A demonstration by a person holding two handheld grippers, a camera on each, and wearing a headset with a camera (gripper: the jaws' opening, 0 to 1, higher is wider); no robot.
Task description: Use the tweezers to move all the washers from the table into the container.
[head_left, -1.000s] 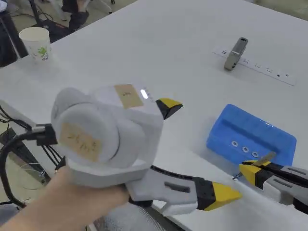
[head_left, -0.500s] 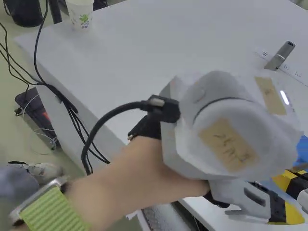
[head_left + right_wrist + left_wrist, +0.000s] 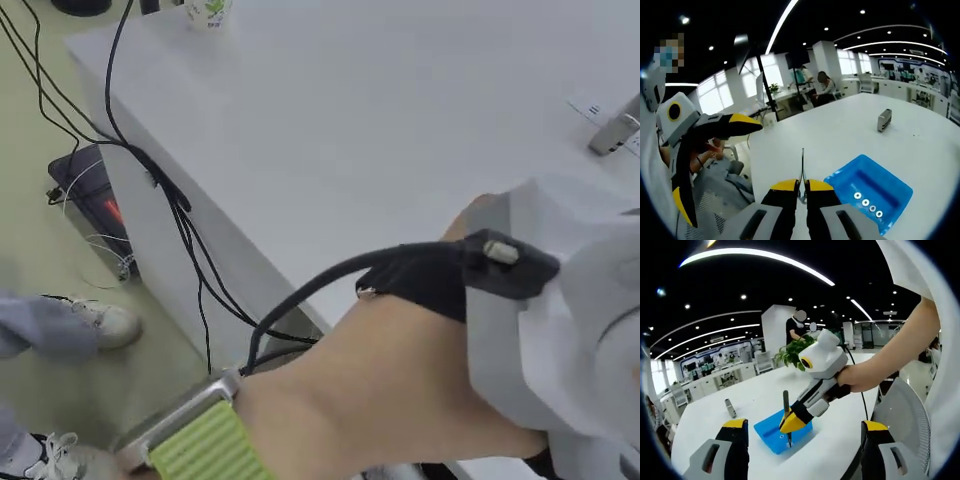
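Left gripper (image 3: 803, 425): jaws spread wide, nothing between them, seen from its own view above the white table (image 3: 715, 425). Right gripper (image 3: 802, 184): jaws pressed together on the tweezers (image 3: 802, 165), which stand up between the yellow tips. In the left gripper view, the right gripper hangs over the near edge of the blue container (image 3: 771, 432) with the tweezers pointing down, their lower end at the container; whether they carry a washer is too small to tell. In the right gripper view, the container lies on the table just right of the jaws and holds four washers (image 3: 868, 203) in a row on its floor. A grey block (image 3: 884, 120) stands farther back on the table, well apart from the container. In the head view, a hand (image 3: 400, 390) with a green wristband (image 3: 200, 450) grasps a gripper's white housing at the table edge, and a black cable (image 3: 300, 295) runs from it.
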